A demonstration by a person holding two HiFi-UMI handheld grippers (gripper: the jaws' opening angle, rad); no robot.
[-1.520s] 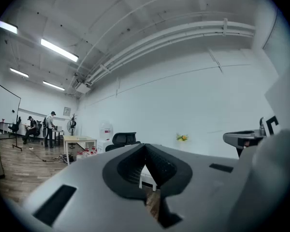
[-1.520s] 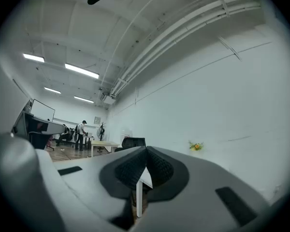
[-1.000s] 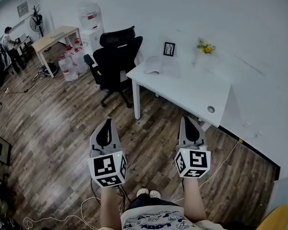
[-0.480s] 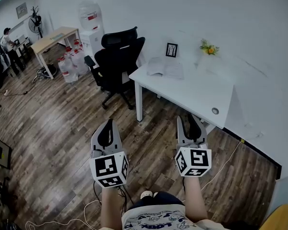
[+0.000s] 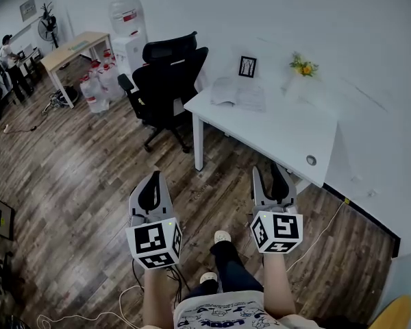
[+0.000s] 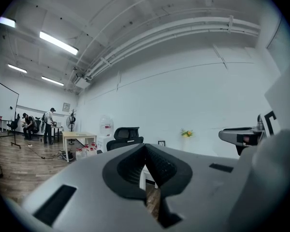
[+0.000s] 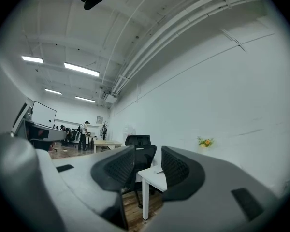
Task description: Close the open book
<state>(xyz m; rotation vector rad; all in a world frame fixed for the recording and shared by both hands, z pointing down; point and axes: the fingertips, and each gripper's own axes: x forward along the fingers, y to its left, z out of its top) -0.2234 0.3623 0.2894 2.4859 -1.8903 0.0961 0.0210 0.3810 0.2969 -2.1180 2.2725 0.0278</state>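
Head view, steeply down over a wood floor. The left gripper and the right gripper are held level side by side above the floor, both well short of the desk and touching nothing.

Left gripper: the jaws are pressed together, pad against pad, with nothing between them, as the left gripper view confirms.

Right gripper: the jaws stand spread and have just been opening; the gap between the pads is empty, and the right gripper view shows only the chair and the desk's near corner through it.

The book lies open, pages up, at the desk's far left corner, just in front of a small frame that stands against the wall. A vase of flowers stands at the desk's far edge, to the right of the book and apart from it. The black chair stands on the floor beside the desk's left end. Farther left along the wall are a water dispenser and a wooden table; a person stands at the room's far left.
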